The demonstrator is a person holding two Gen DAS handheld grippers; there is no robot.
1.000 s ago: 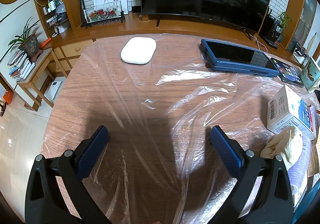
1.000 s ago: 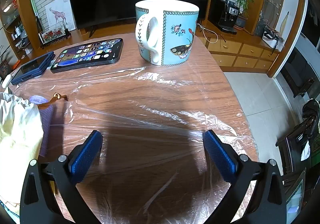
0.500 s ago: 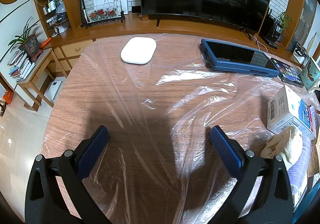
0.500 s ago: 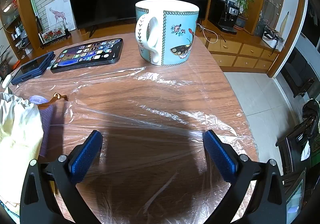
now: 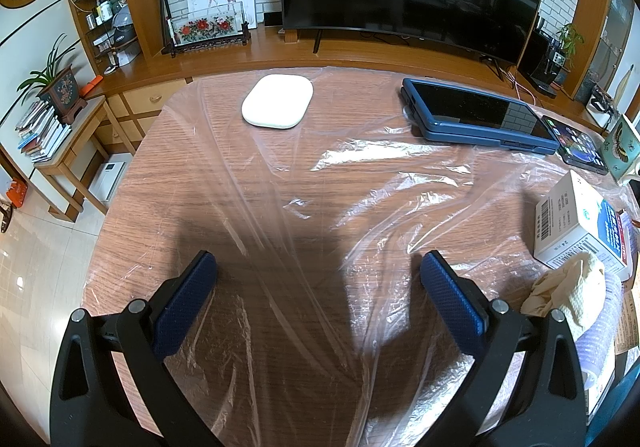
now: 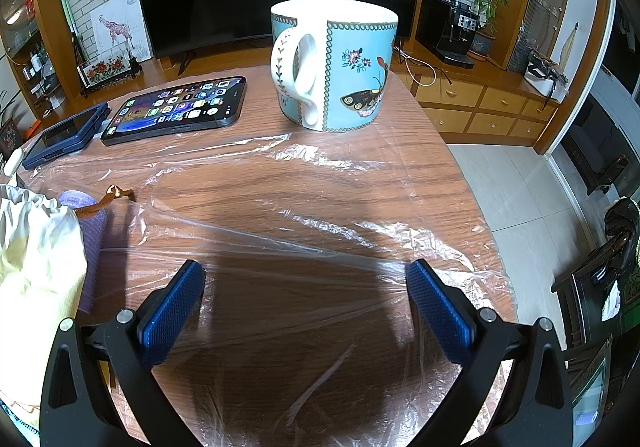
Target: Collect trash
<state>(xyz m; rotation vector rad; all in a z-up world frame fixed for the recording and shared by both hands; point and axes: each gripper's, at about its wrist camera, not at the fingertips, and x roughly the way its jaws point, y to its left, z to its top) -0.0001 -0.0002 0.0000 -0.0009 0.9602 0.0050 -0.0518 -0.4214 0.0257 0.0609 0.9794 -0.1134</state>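
While both hand-held grippers (image 5: 318, 273) (image 6: 306, 281) gape empty | mug (image 6: 334, 63), phone (image 6: 176, 109) beyond | plastic sheet (image 5: 400, 175) underneath

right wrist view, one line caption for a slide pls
Open right gripper hovers over plastic film on a wooden table, facing a butterfly mug and phone.

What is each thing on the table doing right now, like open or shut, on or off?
Left gripper: open, empty.
Right gripper: open, empty.
Smartphone: screen on, lying flat.
Blue-cased tablet: screen dark, lying flat.
Butterfly mug: upright.
Plastic sheet: spread out, wrinkled.
Crumpled tissue: bunched up.
Small box: closed.
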